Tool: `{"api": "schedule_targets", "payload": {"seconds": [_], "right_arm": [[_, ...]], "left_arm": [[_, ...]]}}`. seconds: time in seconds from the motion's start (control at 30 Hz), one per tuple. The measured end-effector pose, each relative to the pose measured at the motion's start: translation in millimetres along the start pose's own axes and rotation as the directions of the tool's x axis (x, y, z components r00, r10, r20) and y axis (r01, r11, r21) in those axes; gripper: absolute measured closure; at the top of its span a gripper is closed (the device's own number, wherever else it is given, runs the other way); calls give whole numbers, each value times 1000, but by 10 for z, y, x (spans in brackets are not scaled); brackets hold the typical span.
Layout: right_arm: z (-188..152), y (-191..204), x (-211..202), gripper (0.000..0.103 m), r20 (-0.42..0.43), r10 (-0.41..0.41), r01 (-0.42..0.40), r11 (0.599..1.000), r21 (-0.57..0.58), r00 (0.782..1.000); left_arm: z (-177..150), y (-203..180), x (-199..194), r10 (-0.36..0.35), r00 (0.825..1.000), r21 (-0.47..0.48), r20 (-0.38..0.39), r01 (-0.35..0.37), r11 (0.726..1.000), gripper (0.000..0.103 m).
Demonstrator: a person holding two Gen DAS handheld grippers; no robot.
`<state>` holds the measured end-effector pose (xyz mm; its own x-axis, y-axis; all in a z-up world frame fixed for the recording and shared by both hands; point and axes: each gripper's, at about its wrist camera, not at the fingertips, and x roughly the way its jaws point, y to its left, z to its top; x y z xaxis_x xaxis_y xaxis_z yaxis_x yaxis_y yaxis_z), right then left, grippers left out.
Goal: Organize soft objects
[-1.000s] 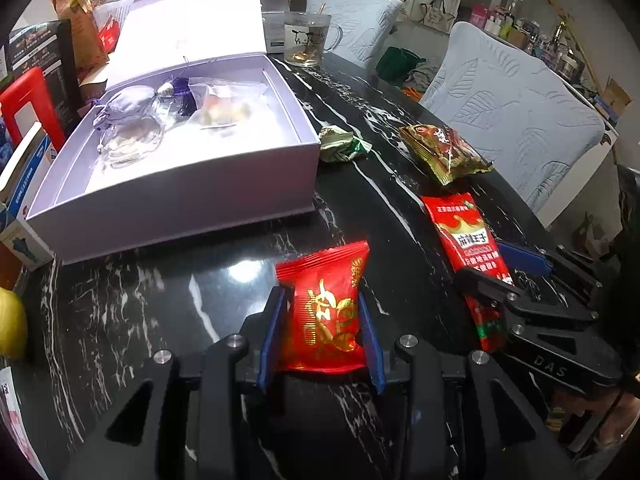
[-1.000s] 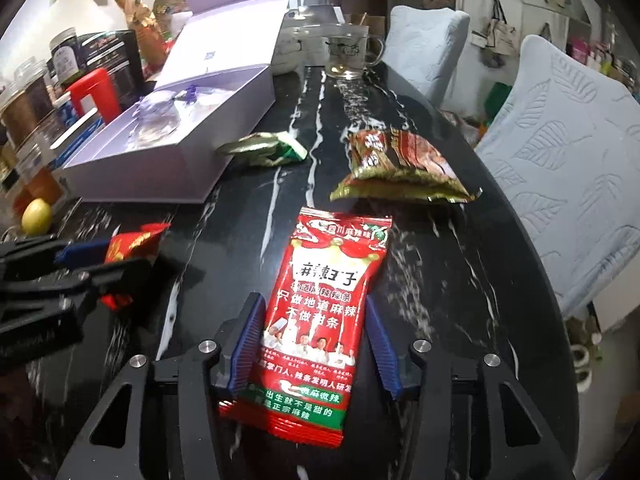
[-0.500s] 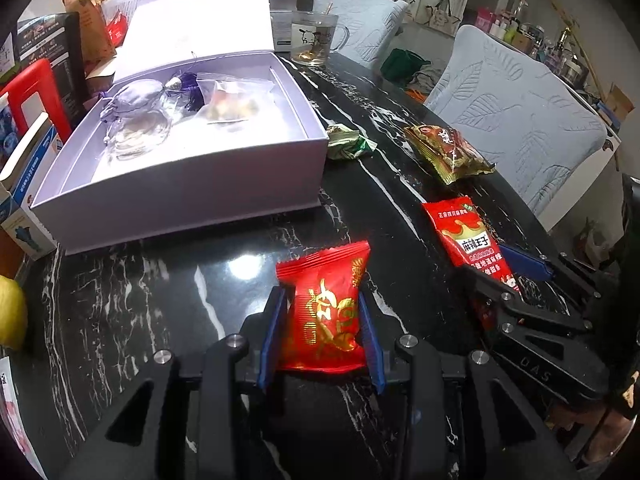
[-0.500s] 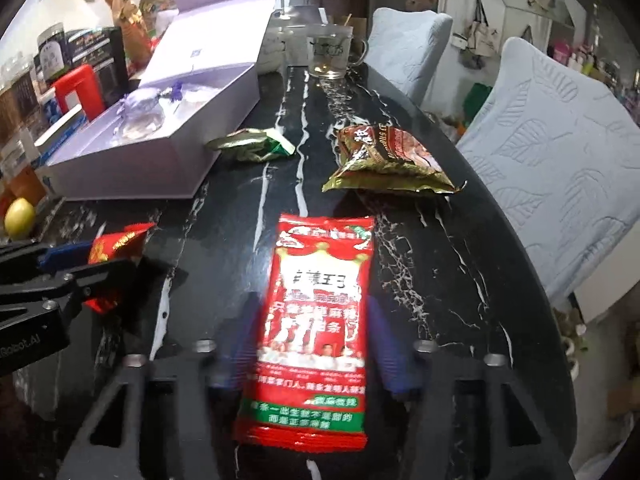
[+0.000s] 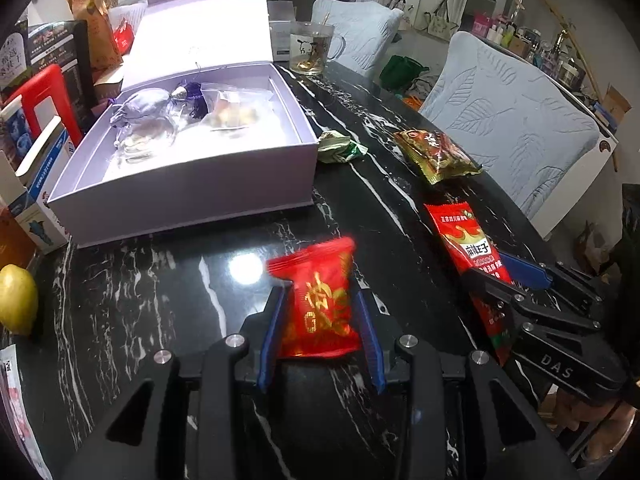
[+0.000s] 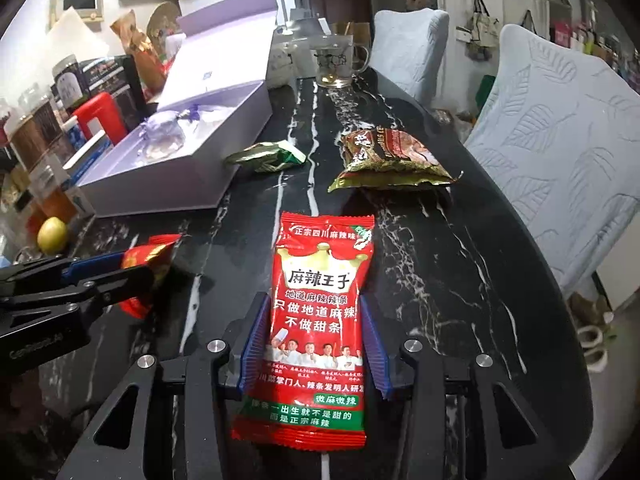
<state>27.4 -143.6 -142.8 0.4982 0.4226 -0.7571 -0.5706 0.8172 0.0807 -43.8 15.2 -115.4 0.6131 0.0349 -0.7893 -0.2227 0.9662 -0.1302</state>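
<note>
Nearest: left gripper (image 5: 320, 328) pinching a small red packet (image 5: 320, 308); right gripper (image 6: 312, 344), fingers just closing round a long red snack pouch (image 6: 320, 312) on the table (image 6: 460, 280) — pickup under way. Beyond — open lilac box (image 5: 192, 192); next move likely lifts both there.

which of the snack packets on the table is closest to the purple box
The crumpled green packet, lying right at the purple box's corner. The brown-and-gold packet lies farther along the table, and the two red ones sit in the grippers.
</note>
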Motion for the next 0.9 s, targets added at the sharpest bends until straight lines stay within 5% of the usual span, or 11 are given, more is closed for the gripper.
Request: {"api": "schedule_targets", "payload": {"seconds": [0.33, 0.57, 0.9], "right_arm": [[-130, -39, -122, 59, -9, 30, -29, 998, 52, 1000], [-144, -66, -94, 59, -23, 42, -41, 997, 68, 999], [-119, -30, -178, 59, -3, 50, -50, 998, 44, 999]], "left_arm": [[20, 124, 220, -49, 997, -78, -64, 44, 996, 63], [53, 96, 244, 32, 999, -60, -16, -33, 998, 68], [43, 127, -103, 4, 999, -48, 51, -1, 999, 69]]}}
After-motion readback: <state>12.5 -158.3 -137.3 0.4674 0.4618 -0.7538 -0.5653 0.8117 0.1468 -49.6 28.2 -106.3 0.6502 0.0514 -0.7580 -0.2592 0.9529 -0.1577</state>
